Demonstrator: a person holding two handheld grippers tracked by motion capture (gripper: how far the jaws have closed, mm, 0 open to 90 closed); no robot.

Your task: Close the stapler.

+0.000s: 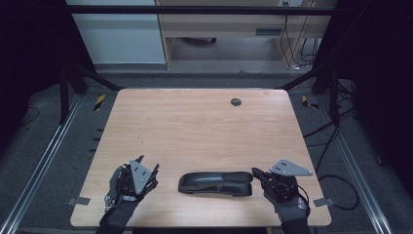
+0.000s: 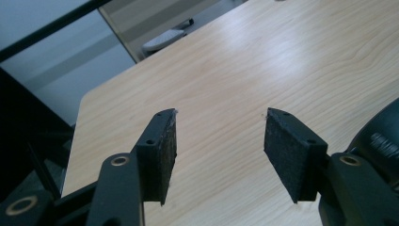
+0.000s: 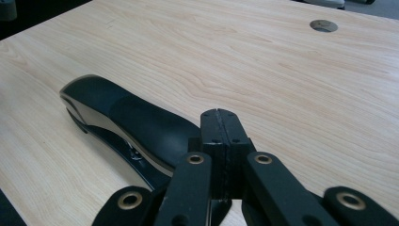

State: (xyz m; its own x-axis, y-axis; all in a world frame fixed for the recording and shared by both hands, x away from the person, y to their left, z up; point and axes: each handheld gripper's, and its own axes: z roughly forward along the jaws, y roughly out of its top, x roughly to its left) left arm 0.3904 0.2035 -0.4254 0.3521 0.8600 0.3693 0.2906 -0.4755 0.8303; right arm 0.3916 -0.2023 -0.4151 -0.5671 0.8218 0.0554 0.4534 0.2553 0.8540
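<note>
A black stapler point(image 1: 215, 183) lies lengthwise near the front edge of the wooden table point(image 1: 195, 126). My left gripper point(image 1: 148, 164) is to its left, held by a gloved hand, with the jaws apart. In the left gripper view the left gripper point(image 2: 221, 117) has bare wood between its pads, and the stapler's dark rounded end point(image 2: 383, 136) shows at the right edge. My right gripper point(image 1: 256, 172) is at the stapler's right end. In the right gripper view the right gripper point(image 3: 220, 114) has its jaws pressed together with nothing in them, just beside the stapler point(image 3: 127, 117). Whether they touch it I cannot tell.
A round grey cable hole point(image 1: 235, 102) sits near the table's far edge and is also in the right gripper view point(image 3: 323, 25). Black frame posts stand at both far corners. Cables point(image 1: 336, 141) trail over the floor to the right.
</note>
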